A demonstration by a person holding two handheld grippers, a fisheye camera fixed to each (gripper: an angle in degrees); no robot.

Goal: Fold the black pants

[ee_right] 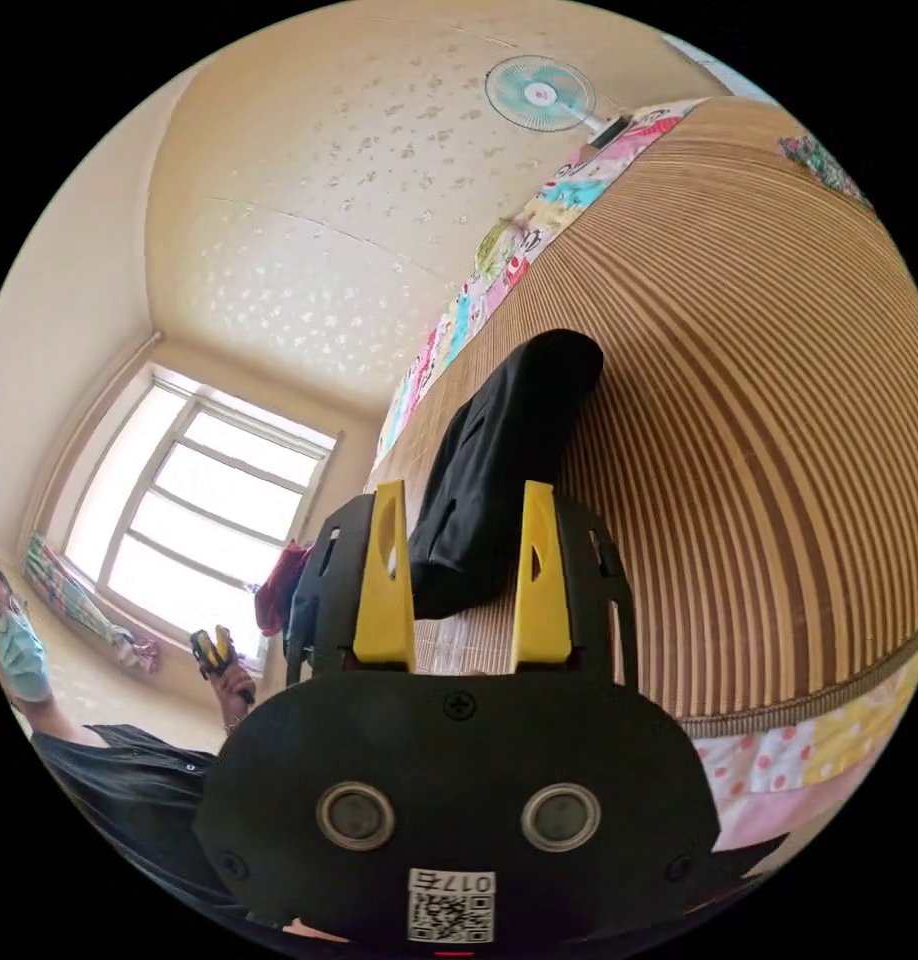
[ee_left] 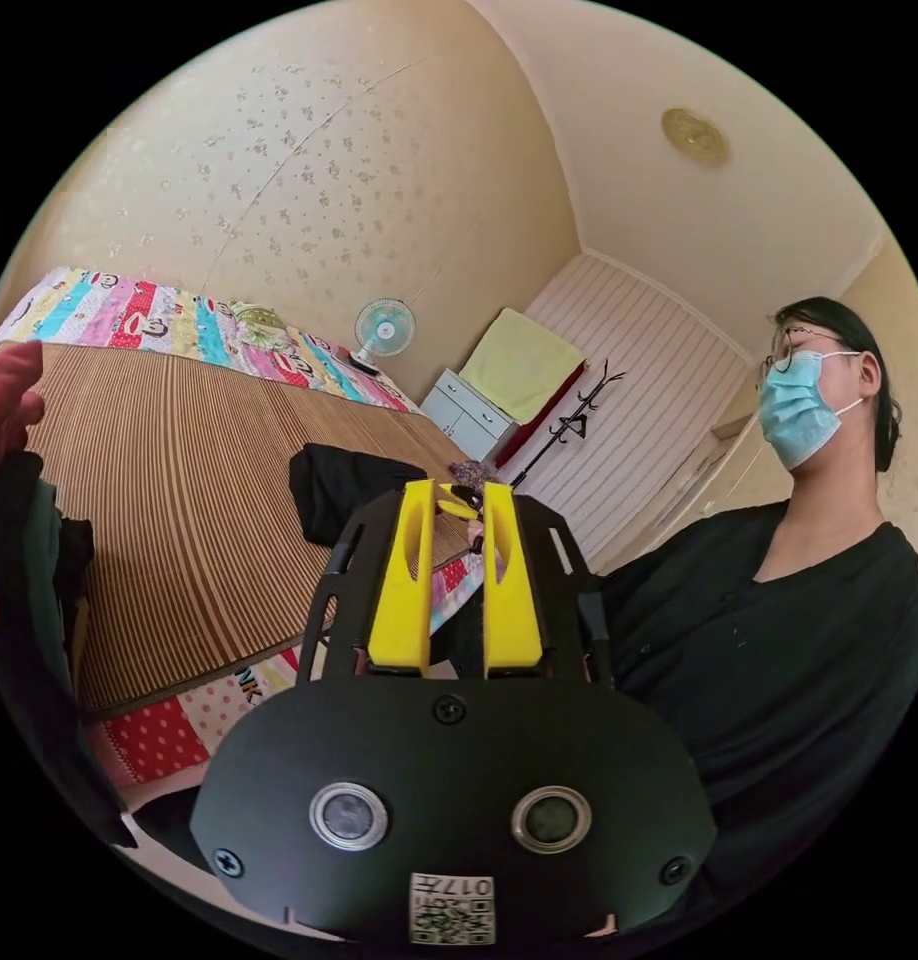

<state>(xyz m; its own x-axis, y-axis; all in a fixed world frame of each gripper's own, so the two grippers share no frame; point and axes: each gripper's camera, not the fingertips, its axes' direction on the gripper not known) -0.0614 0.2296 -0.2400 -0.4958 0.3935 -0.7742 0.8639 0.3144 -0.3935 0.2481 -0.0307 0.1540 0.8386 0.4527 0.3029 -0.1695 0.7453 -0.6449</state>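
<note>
Right gripper view shows the black pants point(ee_right: 499, 470) lying as a compact folded bundle on the bed's striped mat point(ee_right: 779, 400), so folding looks finished, with the right gripper point(ee_right: 462, 540) released and the left gripper point(ee_left: 457, 545) nearly closed, empty.

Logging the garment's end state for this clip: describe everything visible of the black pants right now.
The black pants look like a plain, matte black fabric with no visible pattern. They lie folded into a compact, elongated bundle with a rounded fold at the far end and layered edges at the near end. They rest on the striped bamboo mat covering the bed, apart from the clothes pile in the left gripper view. The right gripper is open, its jaws framing the bundle's near end without pressing it. The left gripper is nearly closed, empty.
</note>
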